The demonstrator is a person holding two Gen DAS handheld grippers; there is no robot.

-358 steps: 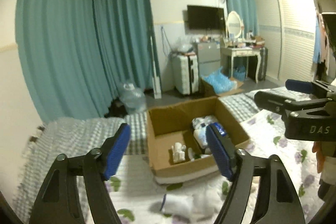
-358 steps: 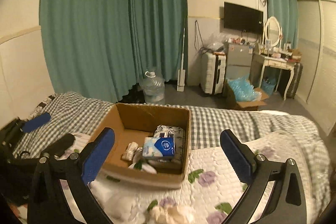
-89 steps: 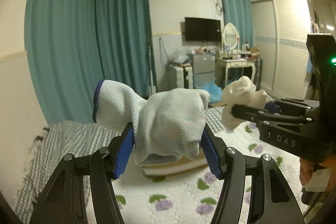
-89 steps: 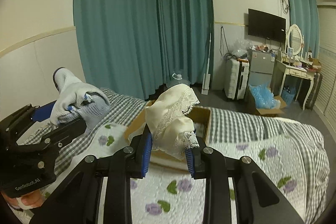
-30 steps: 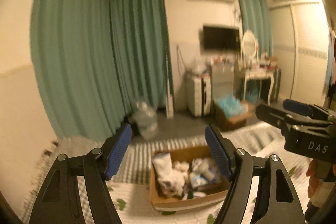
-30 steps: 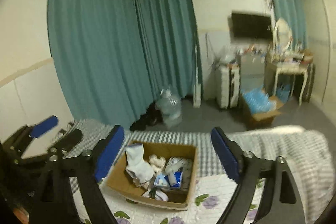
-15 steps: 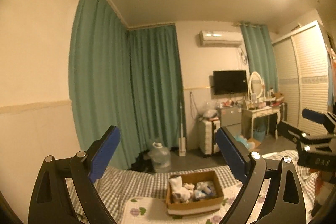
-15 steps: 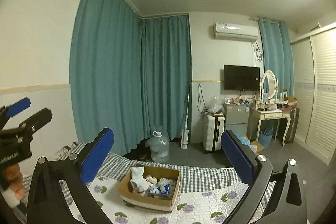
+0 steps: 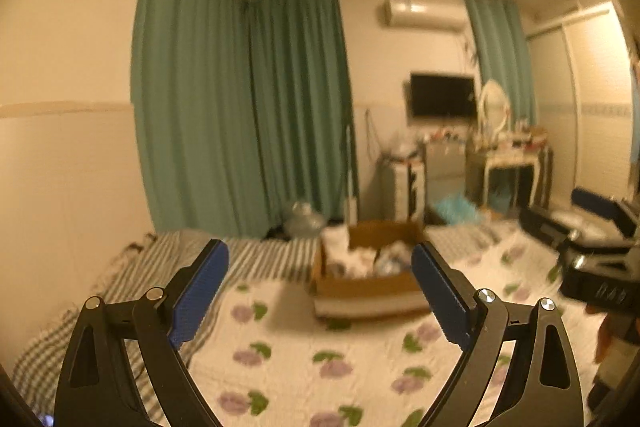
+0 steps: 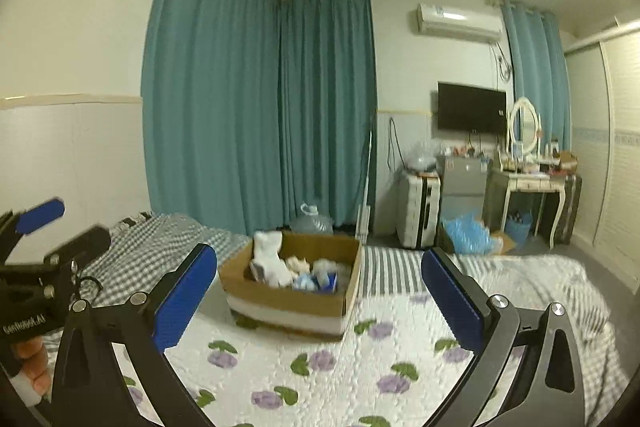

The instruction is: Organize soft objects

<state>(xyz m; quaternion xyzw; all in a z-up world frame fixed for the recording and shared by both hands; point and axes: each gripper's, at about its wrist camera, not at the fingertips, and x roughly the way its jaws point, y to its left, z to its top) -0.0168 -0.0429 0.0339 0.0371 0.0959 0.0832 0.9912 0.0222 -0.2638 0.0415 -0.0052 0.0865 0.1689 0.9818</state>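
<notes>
Gaping wide and empty above the bed [image 10: 400, 355], the left gripper [image 9: 320, 291] and right gripper [image 10: 320, 291] faced the box [image 10: 288, 297] mid-bed, where the glove [image 10: 269, 255] overhanging its rim might slip out.

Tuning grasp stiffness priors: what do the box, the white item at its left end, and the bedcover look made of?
Box: corrugated cardboard by the look, matte brown with raw flap edges. White item: seems a knit cotton sock or glove, soft and slumped over the wall; weave too small to confirm. Bedcover: quilted fabric, puckered stitching, printed purple flowers.
</notes>
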